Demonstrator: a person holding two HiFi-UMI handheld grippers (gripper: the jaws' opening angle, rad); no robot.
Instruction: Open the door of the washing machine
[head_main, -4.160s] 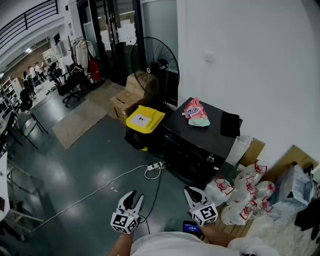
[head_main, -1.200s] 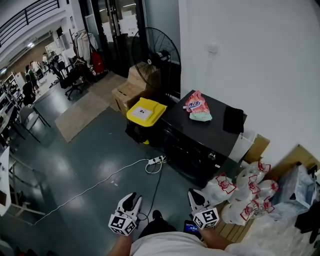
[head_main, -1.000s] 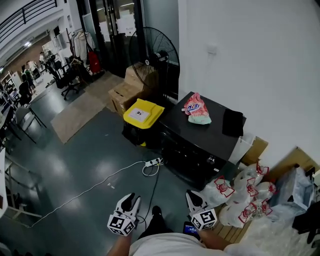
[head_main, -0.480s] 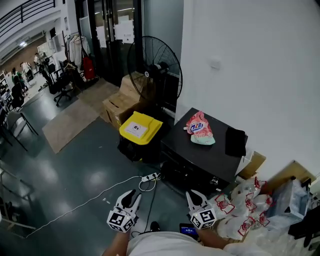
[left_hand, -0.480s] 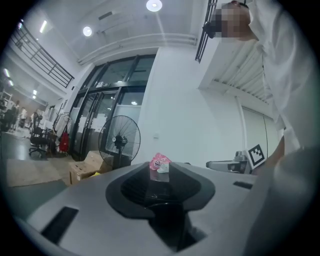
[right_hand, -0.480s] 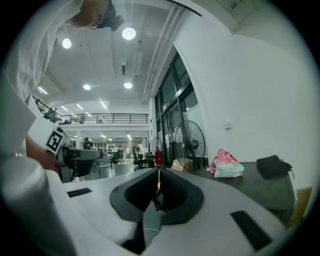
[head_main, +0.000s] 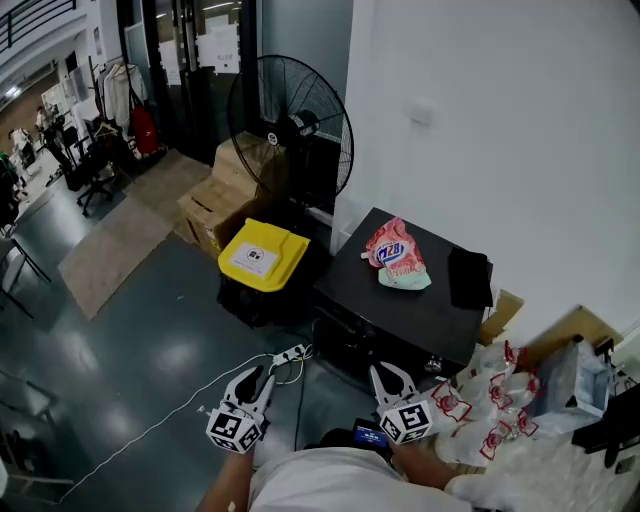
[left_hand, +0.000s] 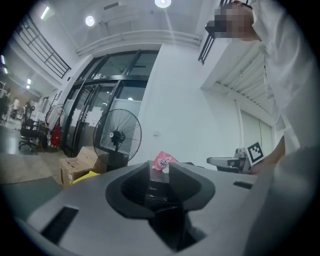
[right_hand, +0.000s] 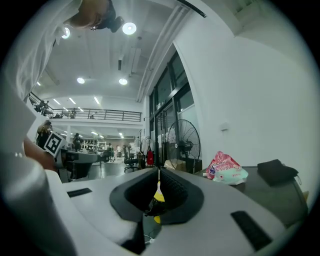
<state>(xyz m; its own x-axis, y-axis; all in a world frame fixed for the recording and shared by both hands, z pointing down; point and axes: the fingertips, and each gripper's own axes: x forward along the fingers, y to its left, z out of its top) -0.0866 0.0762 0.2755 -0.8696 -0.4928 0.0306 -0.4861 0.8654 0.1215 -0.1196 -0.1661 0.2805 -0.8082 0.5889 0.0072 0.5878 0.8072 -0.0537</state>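
Approach phase, nothing grasped. The washing machine (head_main: 405, 300) is a low black box against the white wall, just ahead of both hands, with a pink detergent bag (head_main: 397, 255) and a dark folded item (head_main: 468, 277) on its lid. Its front is in shadow, so the door looks shut but I cannot make out a handle. Left hand-held gripper (head_main: 256, 378): jaws wide, empty, machine front framed in the gap. Right hand-held gripper (head_main: 388, 372): jaws drawn to a narrow slit, nothing between them. Risks, as judged: the power strip and cable (head_main: 290, 353) lie on the floor right in the approach path and could snag a foot. The dark front could make a jaw miss the door edge and skid off it. The right jaws are too close together to take a handle as they stand. The yellow-lidded bin (head_main: 263, 255), just beside the machine, may block the door's swing. A hard tug could shake the bag off the lid. Against the frame four seconds back: machine and floor fan (head_main: 290, 120) sit larger and nearer, both grippers have closed in on the front, left jaw gap unchanged, door state the same
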